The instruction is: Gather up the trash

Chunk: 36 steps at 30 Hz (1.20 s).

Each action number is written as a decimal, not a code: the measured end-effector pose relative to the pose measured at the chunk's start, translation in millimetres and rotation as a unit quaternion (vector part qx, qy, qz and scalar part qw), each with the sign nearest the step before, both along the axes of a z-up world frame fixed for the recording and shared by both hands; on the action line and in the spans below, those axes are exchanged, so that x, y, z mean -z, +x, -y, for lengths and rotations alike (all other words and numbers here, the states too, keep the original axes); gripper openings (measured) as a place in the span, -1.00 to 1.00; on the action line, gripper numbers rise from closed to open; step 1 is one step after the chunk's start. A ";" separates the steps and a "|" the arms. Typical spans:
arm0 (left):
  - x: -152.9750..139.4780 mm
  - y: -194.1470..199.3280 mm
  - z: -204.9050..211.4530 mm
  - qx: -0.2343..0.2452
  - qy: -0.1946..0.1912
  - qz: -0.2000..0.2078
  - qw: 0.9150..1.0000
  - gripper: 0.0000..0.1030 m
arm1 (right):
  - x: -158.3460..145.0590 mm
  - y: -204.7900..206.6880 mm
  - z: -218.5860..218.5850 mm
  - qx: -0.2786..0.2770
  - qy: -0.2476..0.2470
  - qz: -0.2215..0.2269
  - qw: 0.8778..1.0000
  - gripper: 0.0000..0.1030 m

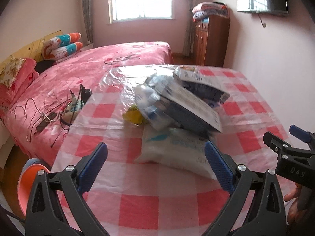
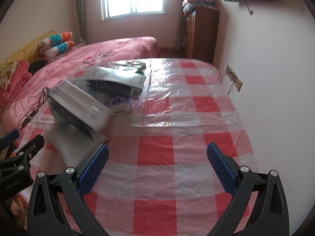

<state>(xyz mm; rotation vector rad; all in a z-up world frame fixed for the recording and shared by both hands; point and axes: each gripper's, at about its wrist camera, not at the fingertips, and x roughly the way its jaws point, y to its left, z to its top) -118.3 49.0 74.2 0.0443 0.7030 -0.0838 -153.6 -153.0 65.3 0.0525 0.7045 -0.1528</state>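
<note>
**Trash pile untouched, both grippers open and short of it**

The trash sat heaped toward the bed side of the counter (image 2: pixel 196 149), on its pink-and-white checked plastic cover. Lowest was a white soft pack (image 1: pixel 177 153), lying flat. Propped on it, tilted and blurred, was a grey-and-white carton (image 1: pixel 189 110). Behind that lay a second carton (image 1: pixel 202 86), also tilted, with a small white box (image 2: pixel 120 106) tucked under it. A yellow wrapper (image 1: pixel 133 116) and some clear crinkled packaging (image 1: pixel 149 98) pressed against the heap's left side.

The left gripper (image 1: pixel 156 165) faced the heap squarely, fingers spread wide and holding nothing, the white soft pack just beyond the tips. The right gripper (image 2: pixel 157 167) was likewise wide open and empty, aimed at bare cover with the heap off to its left. Each gripper's side showed at the edge of the other's view, so the two were near together.

Risks, as I judged them:
- The heap looked loosely balanced; pulling the soft pack out first would likely tip the cartons off.
- The cover was glossy and creased; a low closing pinch could catch the film and drag everything.
- The heap lay near the counter edge facing the bed (image 1: pixel 98 59), so a nudge could send pieces over among the cables (image 1: pixel 49 116).
- No bin could be confirmed in either view.
</note>
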 end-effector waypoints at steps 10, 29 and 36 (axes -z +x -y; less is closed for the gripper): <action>-23.8 -18.1 -26.0 -0.014 -0.025 0.023 0.999 0.92 | -28.0 -26.0 -14.1 0.001 -0.022 0.038 0.999 0.92; -43.1 -37.5 -39.2 -0.027 -0.032 0.053 0.998 0.92 | -62.2 -57.0 -19.0 0.030 -0.045 0.090 0.994 0.92; -44.9 -39.9 -39.0 -0.027 -0.032 0.059 0.997 0.92 | -63.7 -57.5 -21.1 0.023 -0.049 0.096 0.994 0.92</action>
